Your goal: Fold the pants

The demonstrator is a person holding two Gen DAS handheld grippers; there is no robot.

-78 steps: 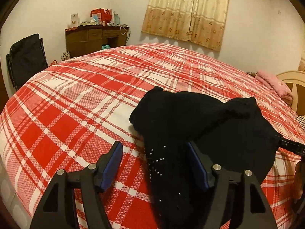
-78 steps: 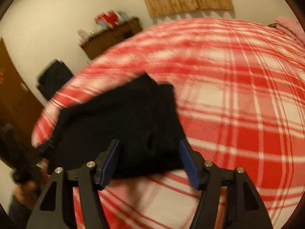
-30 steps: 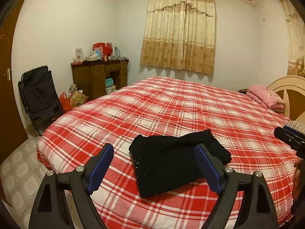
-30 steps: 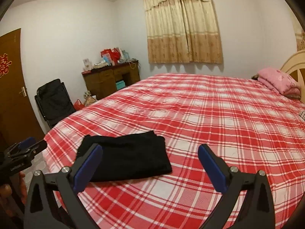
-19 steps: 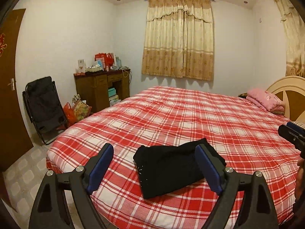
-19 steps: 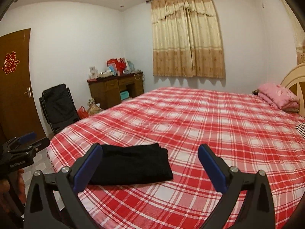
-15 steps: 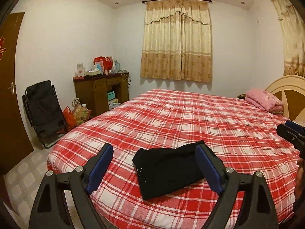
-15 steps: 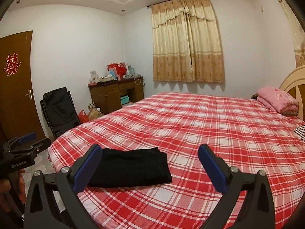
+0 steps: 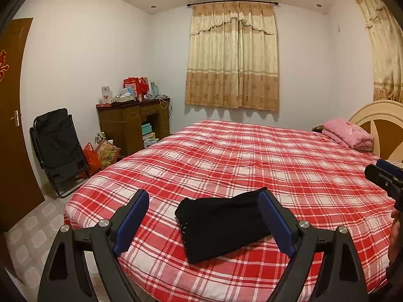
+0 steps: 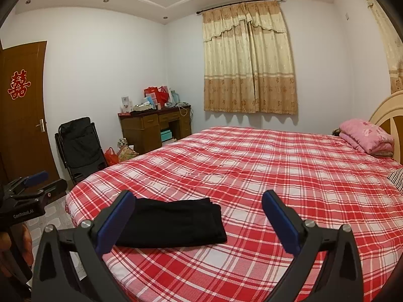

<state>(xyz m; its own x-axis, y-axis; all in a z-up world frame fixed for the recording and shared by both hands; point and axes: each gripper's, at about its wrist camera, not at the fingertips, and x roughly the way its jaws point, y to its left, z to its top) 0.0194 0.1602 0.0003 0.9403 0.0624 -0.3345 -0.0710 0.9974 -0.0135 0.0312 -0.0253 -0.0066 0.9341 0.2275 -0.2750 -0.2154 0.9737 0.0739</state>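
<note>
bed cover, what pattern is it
Red and white plaid bed cover, clearest in the right wrist view.

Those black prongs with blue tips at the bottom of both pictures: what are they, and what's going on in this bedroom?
There is no robot here. A person holds a two-finger gripper in each hand, and each gripper carries a wide-angle camera looking forward along its fingers. One picture comes from the left gripper, the other from the right gripper. The blue tips are the finger pads.

Each camera also glimpses the other tool at its edge: the right one at the right edge of the left view, the left one at the left edge of the right view.

On the red plaid bed lie black pants, already folded into a compact bundle. A pink blanket sits near the headboard.

Nothing is held: both grippers are open and clear of the pants.
</note>
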